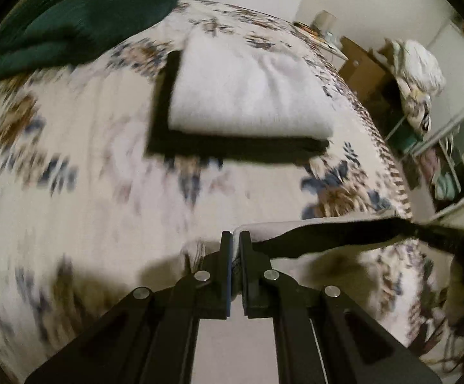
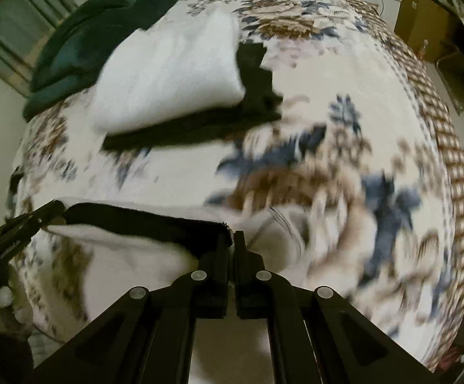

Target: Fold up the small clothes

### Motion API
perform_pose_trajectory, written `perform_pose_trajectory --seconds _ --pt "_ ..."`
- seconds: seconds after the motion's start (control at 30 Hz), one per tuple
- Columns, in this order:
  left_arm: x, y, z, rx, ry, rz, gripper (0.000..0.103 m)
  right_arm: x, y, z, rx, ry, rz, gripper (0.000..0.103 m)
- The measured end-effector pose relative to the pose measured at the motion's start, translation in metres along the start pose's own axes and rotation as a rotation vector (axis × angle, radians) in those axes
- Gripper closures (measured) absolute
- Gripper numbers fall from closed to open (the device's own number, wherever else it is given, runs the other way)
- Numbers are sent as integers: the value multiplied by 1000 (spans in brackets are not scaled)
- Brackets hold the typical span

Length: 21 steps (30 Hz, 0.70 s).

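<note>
A small white garment with a black band (image 1: pixel 328 240) hangs stretched between my two grippers above the bed. My left gripper (image 1: pixel 235 236) is shut on one end of its black edge. My right gripper (image 2: pixel 231 238) is shut on the other end of the garment (image 2: pixel 142 220). In the right wrist view the left gripper (image 2: pixel 39 216) shows at the far left, pinching the band. A folded white cloth (image 1: pixel 248 89) lies on a folded black cloth (image 1: pixel 232 147) farther back on the bed; the stack also shows in the right wrist view (image 2: pixel 171 76).
The bed has a floral cover (image 1: pixel 71 192) with a checked border (image 2: pixel 449 147). A dark green garment pile (image 1: pixel 71 22) lies at the back left, also in the right wrist view (image 2: pixel 97 32). Cardboard boxes (image 1: pixel 366 67) and a rack with laundry (image 1: pixel 420 76) stand beside the bed.
</note>
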State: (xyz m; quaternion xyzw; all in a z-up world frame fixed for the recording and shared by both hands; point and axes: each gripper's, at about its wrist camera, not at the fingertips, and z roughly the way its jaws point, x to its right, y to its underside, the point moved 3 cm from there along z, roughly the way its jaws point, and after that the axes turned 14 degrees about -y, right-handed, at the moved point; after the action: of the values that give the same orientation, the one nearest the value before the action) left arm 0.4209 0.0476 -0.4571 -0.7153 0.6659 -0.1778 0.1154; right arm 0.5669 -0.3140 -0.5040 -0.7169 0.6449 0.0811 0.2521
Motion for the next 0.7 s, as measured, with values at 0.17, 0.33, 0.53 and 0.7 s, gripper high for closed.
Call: perform_pose_trajectory --seconds 0.17,0.33,0.53,0.7 --pt "-9 76 -3 -98 3 -113 97 -6 97 -16 -60 -3 -6 101" --pt "-22 143 17 -276 -17 -175 97 17 173 3 -191 -2 31 100" --pt "-46 163 -5 -321 10 -294 64 47 211 2 -336 -31 113 59" --pt "-57 114 6 -237 64 -381 50 83 183 -35 -154 -167 336 46"
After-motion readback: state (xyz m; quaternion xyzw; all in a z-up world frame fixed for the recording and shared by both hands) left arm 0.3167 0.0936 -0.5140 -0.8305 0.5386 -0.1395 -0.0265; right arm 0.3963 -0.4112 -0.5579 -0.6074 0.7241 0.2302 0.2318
